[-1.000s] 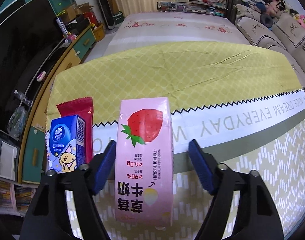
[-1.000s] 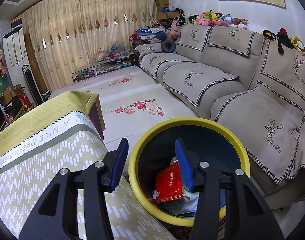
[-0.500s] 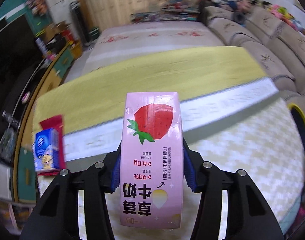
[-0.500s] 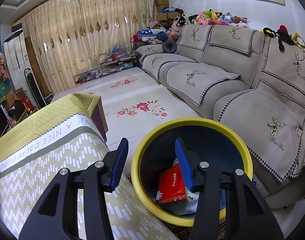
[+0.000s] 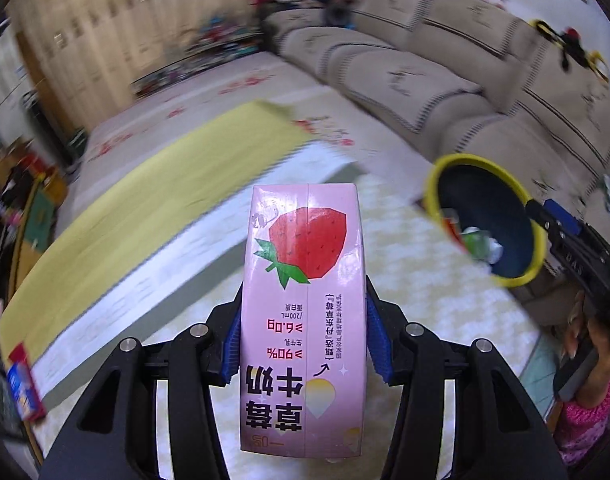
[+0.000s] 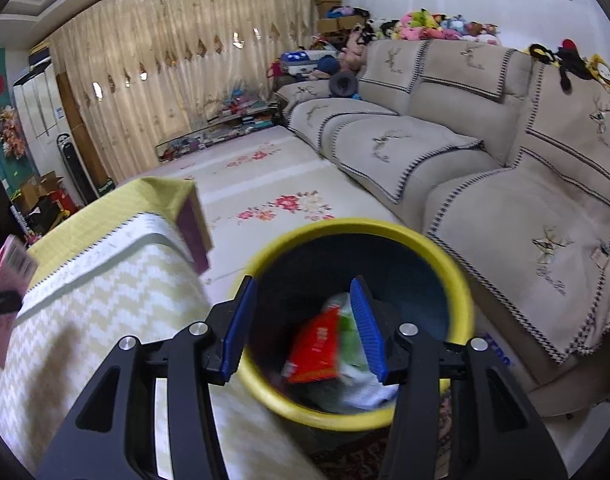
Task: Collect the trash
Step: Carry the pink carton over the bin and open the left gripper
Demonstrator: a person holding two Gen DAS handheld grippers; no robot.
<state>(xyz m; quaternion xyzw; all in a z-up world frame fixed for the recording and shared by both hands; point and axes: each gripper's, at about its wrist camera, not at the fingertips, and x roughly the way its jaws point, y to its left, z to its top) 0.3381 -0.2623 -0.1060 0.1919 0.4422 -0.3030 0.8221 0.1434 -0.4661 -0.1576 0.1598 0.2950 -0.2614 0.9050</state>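
Beside bin (image 5: 433, 184): table edge.
Left gripper (image 5: 303, 336): clamped on pink milk carton (image 5: 303, 320), short of bin.
Right gripper (image 6: 301, 326): parted wide, empty, over bin.

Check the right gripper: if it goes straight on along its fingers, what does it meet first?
Probably the trash inside the yellow-rimmed dark bin: the open, empty right gripper points into its mouth, at the red wrapper. Depth is unclear.
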